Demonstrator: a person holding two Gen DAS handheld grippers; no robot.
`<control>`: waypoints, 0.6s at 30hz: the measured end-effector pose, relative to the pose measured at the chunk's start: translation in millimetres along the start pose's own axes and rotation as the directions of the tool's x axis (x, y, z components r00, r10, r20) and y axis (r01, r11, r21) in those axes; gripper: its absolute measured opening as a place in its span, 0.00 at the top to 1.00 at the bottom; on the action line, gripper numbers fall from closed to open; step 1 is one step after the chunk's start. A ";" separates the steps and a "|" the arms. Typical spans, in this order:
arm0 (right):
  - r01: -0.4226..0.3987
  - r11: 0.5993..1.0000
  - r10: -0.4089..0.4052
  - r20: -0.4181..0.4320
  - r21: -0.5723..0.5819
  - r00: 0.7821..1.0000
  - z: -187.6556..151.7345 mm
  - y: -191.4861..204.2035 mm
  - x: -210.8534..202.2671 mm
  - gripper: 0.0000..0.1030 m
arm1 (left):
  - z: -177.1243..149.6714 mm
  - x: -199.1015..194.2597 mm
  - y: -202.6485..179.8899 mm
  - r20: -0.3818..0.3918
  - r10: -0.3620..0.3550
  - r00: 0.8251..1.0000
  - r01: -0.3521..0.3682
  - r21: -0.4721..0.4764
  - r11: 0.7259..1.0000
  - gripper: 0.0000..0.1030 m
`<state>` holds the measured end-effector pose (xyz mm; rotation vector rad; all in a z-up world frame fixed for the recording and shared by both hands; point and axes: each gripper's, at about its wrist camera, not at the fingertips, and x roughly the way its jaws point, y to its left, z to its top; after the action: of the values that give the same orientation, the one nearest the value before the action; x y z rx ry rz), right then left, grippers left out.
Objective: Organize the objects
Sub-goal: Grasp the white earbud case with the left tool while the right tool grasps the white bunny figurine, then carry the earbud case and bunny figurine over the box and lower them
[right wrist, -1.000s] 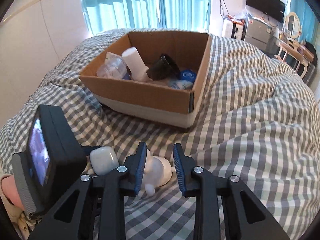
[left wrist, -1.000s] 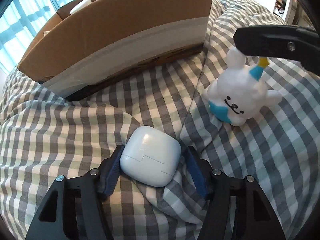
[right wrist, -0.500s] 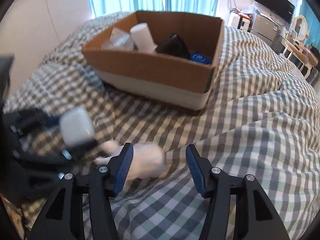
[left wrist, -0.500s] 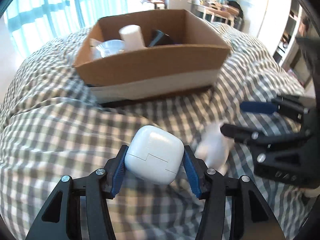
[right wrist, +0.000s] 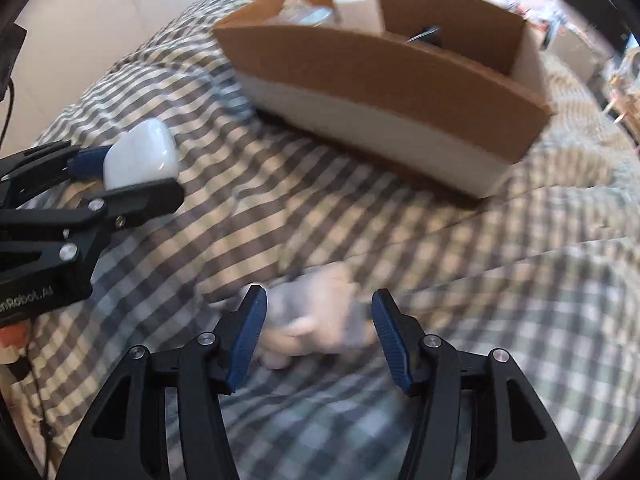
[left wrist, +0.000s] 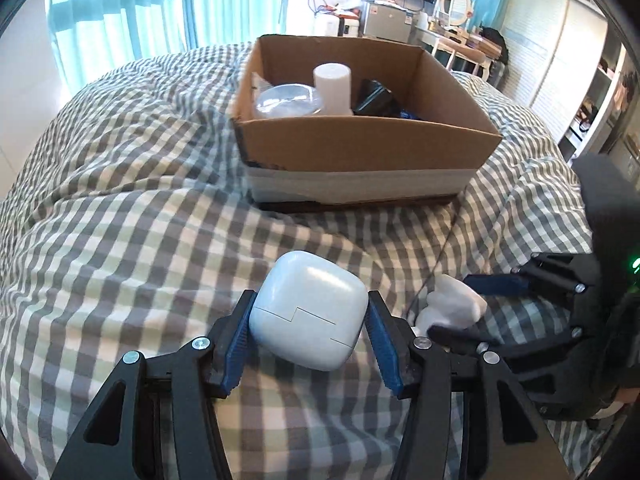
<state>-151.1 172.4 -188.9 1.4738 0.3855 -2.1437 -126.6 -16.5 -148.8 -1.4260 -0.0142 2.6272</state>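
Observation:
My left gripper [left wrist: 308, 324] is shut on a rounded white earbud case [left wrist: 310, 316], held above the checked blanket; the same case [right wrist: 140, 160] shows at the left of the right wrist view. My right gripper [right wrist: 316, 328] points down over a white plush bunny [right wrist: 316, 312] lying on the blanket, its jaws opening, the blurred toy between them with gaps at the pads. From the left wrist view the bunny [left wrist: 454, 304] lies between the right gripper's fingers. A cardboard box [left wrist: 360, 148] stands beyond.
The box [right wrist: 384, 96] holds a white cylinder [left wrist: 332, 88], a clear plastic container [left wrist: 288, 100] and dark items. The grey-and-white checked blanket [left wrist: 140, 240] is rumpled all around. Curtains, a window and furniture lie behind.
The left gripper lifted the earbud case off the blanket and tilted toward the box. The right gripper came down over the bunny with its jaws spreading wider.

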 end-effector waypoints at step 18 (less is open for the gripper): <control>0.114 0.993 -0.110 0.101 -0.032 0.989 -7.7 24.5 -40.2 0.39 | -7.9 -30.6 -2.9 0.053 0.018 0.998 -0.019 0.013 1.000 0.47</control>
<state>-120.1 165.8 -153.3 1.3482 0.4798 -2.2744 -103.3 -18.3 -127.3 -1.3586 0.0113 2.6739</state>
